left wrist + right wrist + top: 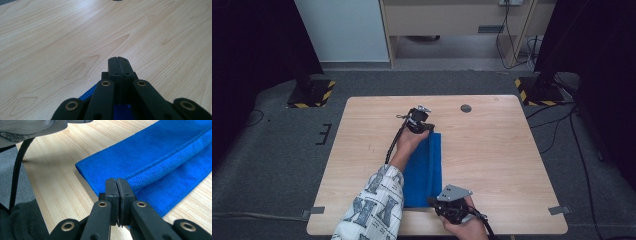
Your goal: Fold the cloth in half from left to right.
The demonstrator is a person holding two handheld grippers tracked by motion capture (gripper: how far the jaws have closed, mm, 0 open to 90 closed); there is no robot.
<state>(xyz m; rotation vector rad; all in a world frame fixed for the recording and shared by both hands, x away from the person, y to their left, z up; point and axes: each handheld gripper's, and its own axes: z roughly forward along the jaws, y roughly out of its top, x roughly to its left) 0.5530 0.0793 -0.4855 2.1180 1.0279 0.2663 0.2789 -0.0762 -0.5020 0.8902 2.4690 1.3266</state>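
**Folded cloth, 2 grippers at its ends**

High view: cloth (424,172) is lying folded on the table (492,150).

Left gripper view: left gripper (117,60) is pinching the cloth's far corner.

Right gripper view: right gripper (116,181) is clamping the cloth's near edge.

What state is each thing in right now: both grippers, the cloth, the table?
Left gripper: jaws shut, at the cloth's far end; whether they pinch it cannot be told.
Right gripper: jaws shut at the cloth's near end, seemingly pinching its edge.
Cloth: blue, folded into a long strip, flat on the table.
Table: wooden, level.
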